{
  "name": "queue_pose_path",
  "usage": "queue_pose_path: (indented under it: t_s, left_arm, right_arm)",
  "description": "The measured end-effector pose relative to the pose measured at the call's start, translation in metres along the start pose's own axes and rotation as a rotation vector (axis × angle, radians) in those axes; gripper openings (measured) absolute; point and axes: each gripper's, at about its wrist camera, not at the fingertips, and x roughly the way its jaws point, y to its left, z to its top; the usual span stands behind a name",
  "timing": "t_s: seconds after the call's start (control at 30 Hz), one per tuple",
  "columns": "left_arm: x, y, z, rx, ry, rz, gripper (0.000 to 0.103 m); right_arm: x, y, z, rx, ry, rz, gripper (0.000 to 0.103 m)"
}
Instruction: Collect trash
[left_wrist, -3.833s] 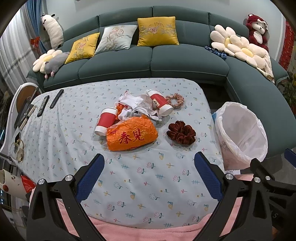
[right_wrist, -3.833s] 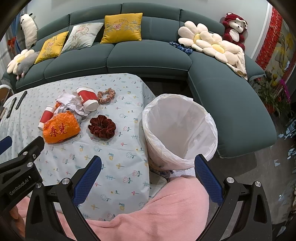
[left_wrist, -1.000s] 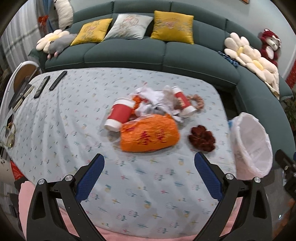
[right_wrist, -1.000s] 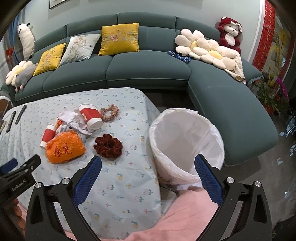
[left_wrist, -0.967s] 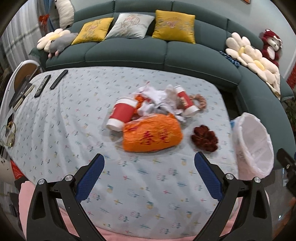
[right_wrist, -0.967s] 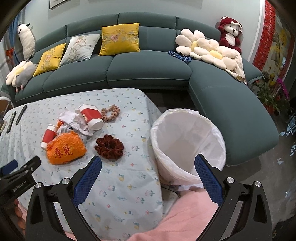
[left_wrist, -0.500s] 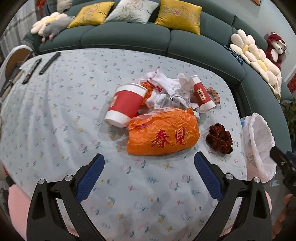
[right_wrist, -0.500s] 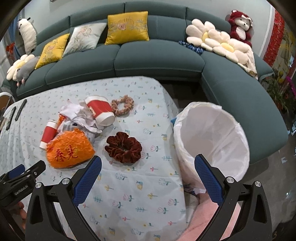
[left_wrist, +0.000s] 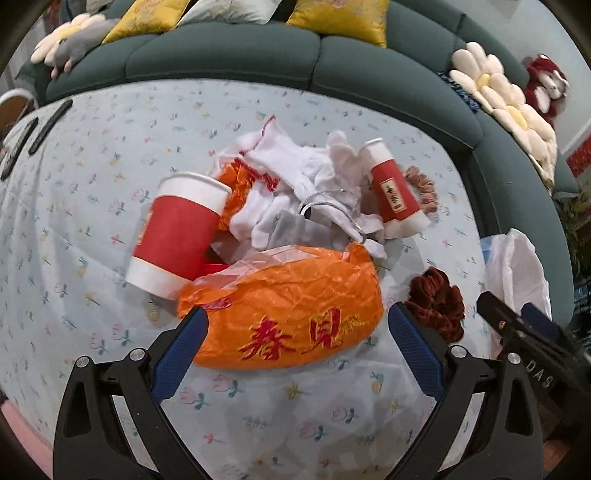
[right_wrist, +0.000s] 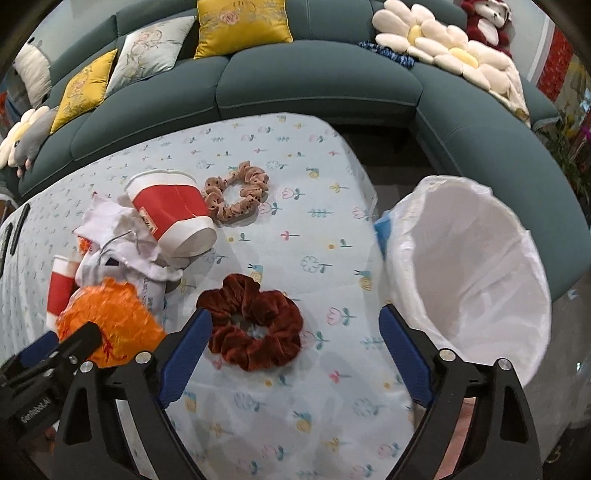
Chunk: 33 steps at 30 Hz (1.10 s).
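Observation:
On the flowered tablecloth (left_wrist: 74, 192) lies a trash pile: an orange plastic bag (left_wrist: 280, 291) with red characters, a red paper cup (left_wrist: 177, 232) on its side, a second red cup (left_wrist: 393, 192), and crumpled white cloth (left_wrist: 306, 177). My left gripper (left_wrist: 296, 314) is open, with the orange bag between its blue pads. My right gripper (right_wrist: 295, 315) hangs over a dark red scrunchie (right_wrist: 251, 321). Its jaws are closing, with the scrunchie between them and the pads not pressing on it. The orange bag (right_wrist: 110, 314) and a red cup (right_wrist: 173, 214) lie to its left.
A white-lined bin (right_wrist: 472, 266) stands just off the table's right edge. A pink scrunchie (right_wrist: 236, 195) lies beyond the red cup. Two remotes (left_wrist: 48, 125) rest at the far left. A green sofa (right_wrist: 314, 85) with cushions curves behind the table.
Both grippers have come down and forward over the table. The orange bag now sits between the left pads, the dark red scrunchie between the right ones. The right jaws have narrowed slightly.

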Motion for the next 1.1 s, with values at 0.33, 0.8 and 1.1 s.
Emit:
queue_pose_path:
  t_s: [0.33, 0.8, 1.1]
  left_arm:
    - [0.018, 0.004, -0.003, -0.055, 0.054, 0.058, 0.07]
    - [0.006, -0.005, -0.024, -0.006, 0.053, 0.016, 0.022]
    - [-0.029, -0.02, -0.04, 0.019, 0.018, -0.04, 0.019]
  right_arm:
    - [0.046, 0.018, -0.004, -0.014, 0.102, 0.058, 0.051]
    - [0.037, 0.014, -0.031, -0.024, 0.126, 0.122, 0.011]
    - [-0.008, -0.002, -0.046, 0.008, 0.066, 0.167, 0.008]
